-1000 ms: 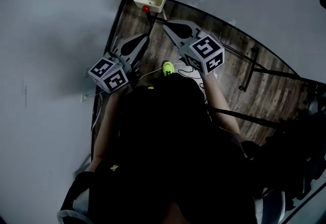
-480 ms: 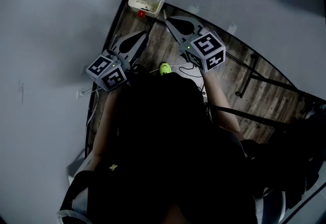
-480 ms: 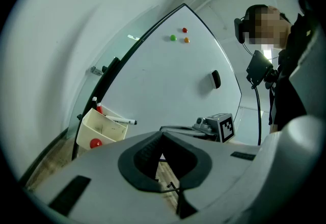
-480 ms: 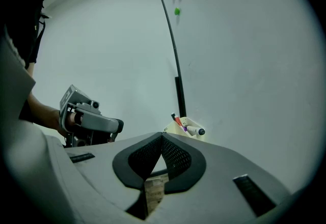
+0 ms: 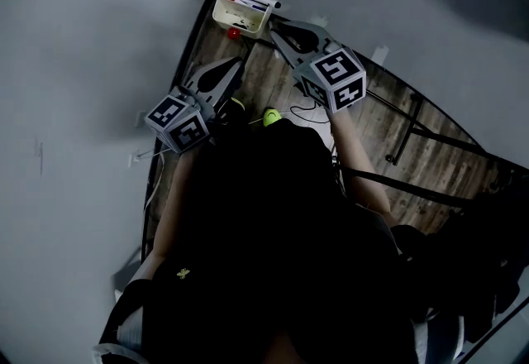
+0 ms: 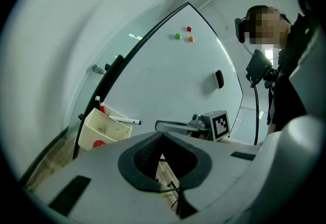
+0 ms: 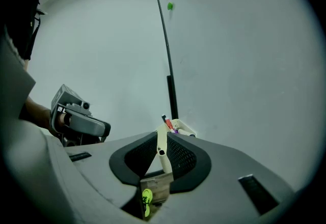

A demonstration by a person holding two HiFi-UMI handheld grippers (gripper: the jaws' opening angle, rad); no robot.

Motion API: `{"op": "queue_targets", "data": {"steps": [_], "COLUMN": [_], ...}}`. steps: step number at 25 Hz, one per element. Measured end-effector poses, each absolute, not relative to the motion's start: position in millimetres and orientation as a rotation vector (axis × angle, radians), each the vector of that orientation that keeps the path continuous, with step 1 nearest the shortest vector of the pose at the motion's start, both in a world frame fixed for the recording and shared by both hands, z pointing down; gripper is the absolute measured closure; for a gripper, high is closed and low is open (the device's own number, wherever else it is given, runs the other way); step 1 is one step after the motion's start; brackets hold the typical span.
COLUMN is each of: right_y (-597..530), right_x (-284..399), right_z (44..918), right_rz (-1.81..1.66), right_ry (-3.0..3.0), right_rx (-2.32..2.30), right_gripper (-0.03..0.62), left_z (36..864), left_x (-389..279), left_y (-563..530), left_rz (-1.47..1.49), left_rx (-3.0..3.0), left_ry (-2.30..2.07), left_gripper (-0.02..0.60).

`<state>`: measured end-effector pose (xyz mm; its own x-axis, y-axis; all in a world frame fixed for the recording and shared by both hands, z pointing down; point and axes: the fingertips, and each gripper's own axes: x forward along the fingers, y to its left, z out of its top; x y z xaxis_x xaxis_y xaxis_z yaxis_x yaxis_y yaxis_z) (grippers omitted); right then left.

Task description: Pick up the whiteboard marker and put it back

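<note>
A cream marker tray (image 5: 242, 10) hangs at the whiteboard's lower corner with several markers in it. One white marker with a black cap (image 6: 124, 120) lies across its top, its tip (image 5: 274, 5) sticking out towards my right gripper (image 5: 278, 24). That gripper's tips are right beside the tray and its jaws are opening. The tray's cream corner (image 7: 163, 141) shows through the gap, and nothing is gripped. My left gripper (image 5: 235, 64) hangs lower left of the tray, apart from it, its tips (image 6: 162, 135) meeting with nothing between them.
A red round magnet (image 5: 234, 33) sits just under the tray. Three coloured magnets (image 6: 178, 36) and a black eraser (image 6: 219, 79) are on the whiteboard. Below are a wooden floor (image 5: 388, 106), the board's black stand legs (image 5: 407, 116) and my yellow-green shoe (image 5: 271, 116).
Both grippers have moved towards the tray. The right gripper's tips now stand beside the tray's right end, and its jaws have parted a little.
</note>
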<state>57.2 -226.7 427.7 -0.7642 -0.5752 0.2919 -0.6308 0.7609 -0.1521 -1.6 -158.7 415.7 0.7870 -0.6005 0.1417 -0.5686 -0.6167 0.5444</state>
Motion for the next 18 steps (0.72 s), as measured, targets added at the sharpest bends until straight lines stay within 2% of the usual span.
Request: {"op": "queue_targets", "data": {"steps": [11, 18], "right_y": [-253.5, -277.0], "right_x": [59.4, 55.3], "right_z": [429.6, 435.8], "right_rz": [0.368, 0.401], "right_ry": [-2.672, -2.631], "right_rx": [1.064, 1.131], "right_gripper": [0.394, 0.367], "left_z": [411.0, 412.4], "left_x": [-8.7, -19.8], "left_y": [-174.3, -200.4], "left_rz": [-0.066, -0.055], "left_rx": [2.403, 2.404], "left_ry": [-0.806, -0.751], "left_gripper": [0.578, 0.578]}}
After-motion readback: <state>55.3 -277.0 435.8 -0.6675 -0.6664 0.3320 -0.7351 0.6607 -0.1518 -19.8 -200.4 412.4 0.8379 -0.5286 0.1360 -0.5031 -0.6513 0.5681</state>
